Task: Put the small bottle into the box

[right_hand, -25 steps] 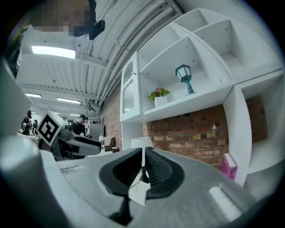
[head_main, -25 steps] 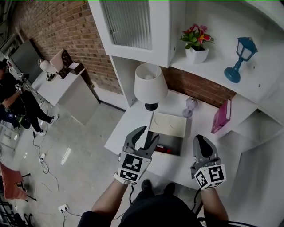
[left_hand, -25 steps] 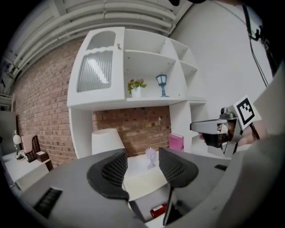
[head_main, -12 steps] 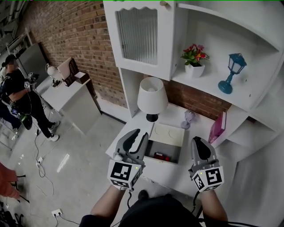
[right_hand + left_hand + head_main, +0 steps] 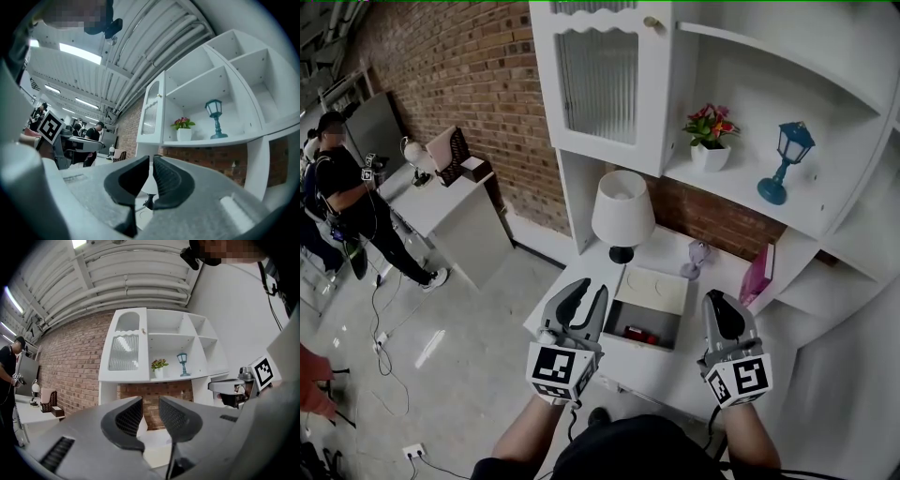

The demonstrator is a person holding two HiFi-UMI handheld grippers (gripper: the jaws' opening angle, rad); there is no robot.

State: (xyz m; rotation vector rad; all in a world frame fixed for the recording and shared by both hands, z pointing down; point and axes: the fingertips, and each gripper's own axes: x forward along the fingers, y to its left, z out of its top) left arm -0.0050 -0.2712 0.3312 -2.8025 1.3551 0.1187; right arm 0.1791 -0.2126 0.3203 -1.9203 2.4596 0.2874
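An open box (image 5: 659, 316) with a grey inside stands on the white desk (image 5: 675, 367), its pale lid (image 5: 654, 289) lying flat behind it. A small red thing (image 5: 639, 333), apparently the small bottle, lies in the box near its front wall. My left gripper (image 5: 591, 292) hovers at the box's left front corner, shut with nothing between its jaws (image 5: 150, 405). My right gripper (image 5: 722, 300) hangs to the right of the box, also shut and empty (image 5: 151, 163). Both point level toward the shelf unit.
A white lamp (image 5: 622, 208) stands behind the lid, with a small purple figure (image 5: 697, 255) and a pink book (image 5: 758, 274) to its right. A flower pot (image 5: 710, 141) and a blue lantern (image 5: 778, 159) sit on the shelf above. A person (image 5: 347, 187) stands far left by another white table (image 5: 441, 202).
The left gripper's jaws stood wide open a second ago and are now shut on nothing. Both grippers have risen a little over the desk's front edge.
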